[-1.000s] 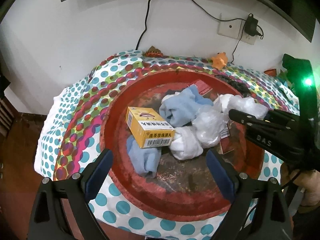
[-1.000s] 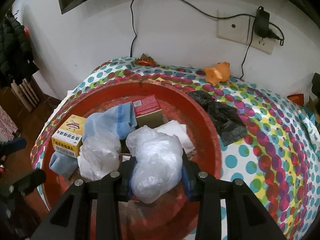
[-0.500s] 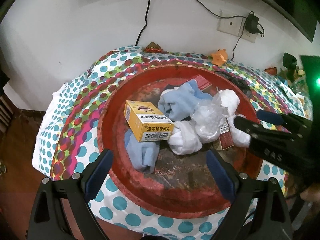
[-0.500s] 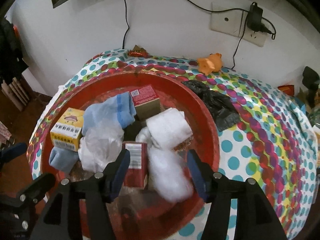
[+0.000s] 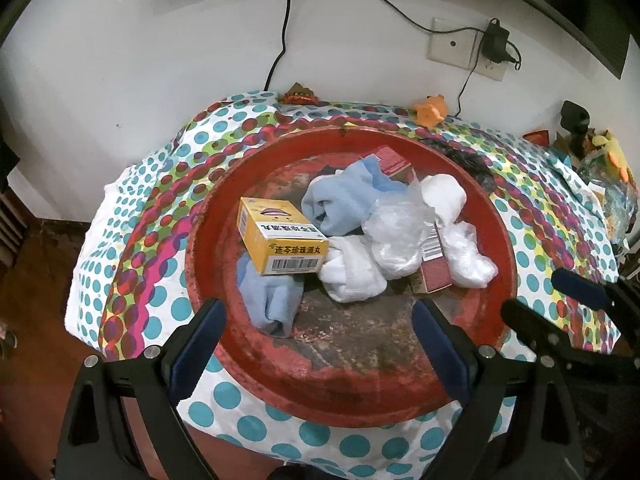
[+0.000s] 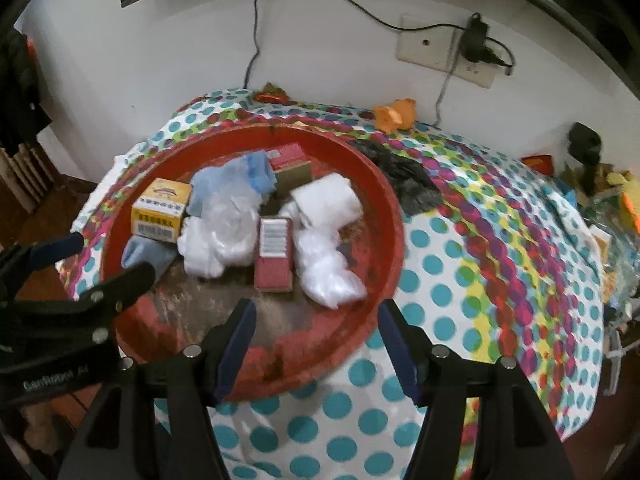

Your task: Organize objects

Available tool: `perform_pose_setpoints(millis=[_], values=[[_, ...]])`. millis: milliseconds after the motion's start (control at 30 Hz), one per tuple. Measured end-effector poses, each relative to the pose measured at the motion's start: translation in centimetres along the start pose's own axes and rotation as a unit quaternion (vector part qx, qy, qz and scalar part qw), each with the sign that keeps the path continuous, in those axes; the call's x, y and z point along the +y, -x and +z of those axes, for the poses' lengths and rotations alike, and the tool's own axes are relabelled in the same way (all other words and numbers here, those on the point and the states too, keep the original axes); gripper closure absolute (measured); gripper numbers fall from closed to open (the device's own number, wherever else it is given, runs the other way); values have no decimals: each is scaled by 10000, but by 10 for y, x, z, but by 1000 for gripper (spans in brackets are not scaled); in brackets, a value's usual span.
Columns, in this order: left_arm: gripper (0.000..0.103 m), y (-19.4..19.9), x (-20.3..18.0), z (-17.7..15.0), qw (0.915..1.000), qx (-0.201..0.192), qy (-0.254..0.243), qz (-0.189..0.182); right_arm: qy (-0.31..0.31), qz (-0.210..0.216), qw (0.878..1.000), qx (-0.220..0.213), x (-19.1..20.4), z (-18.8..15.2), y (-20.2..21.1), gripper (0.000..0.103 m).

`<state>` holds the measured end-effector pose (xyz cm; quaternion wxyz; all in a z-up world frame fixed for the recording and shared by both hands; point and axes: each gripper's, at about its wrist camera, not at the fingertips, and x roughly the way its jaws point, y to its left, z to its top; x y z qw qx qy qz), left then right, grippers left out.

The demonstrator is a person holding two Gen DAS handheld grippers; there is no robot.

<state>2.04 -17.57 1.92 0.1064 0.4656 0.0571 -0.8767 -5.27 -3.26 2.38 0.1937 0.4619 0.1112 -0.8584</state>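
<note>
On the dotted table [image 5: 132, 248], inside red basin [image 5: 400, 384]: yellow box [image 5: 280, 240] atop blue sock [image 5: 272, 304], then white sock [image 5: 352, 276], plastic bag [image 5: 396, 232], red box [image 5: 434, 268]; left gripper [image 5: 318, 344] fingers spread, empty; right gripper [image 6: 314, 344] likewise.

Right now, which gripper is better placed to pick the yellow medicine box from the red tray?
Left. The left gripper is open, facing the yellow medicine box; the right gripper sits nearer the tray's right rim.
</note>
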Motion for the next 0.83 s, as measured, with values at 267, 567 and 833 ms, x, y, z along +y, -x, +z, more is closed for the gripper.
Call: perform_pose_setpoints(millis=[267, 567, 833], values=[[9, 5, -7, 1, 10000, -10, -91, -5, -18, 7, 9998, 183, -3, -14, -2, 37], [6, 7, -6, 2, 9998, -48, -92, -191, 103, 99, 9997, 216, 6, -16, -2, 36], [6, 9, -8, 0, 9997, -88, -194, -145, 164, 91, 9994, 284, 9, -18, -7, 36]])
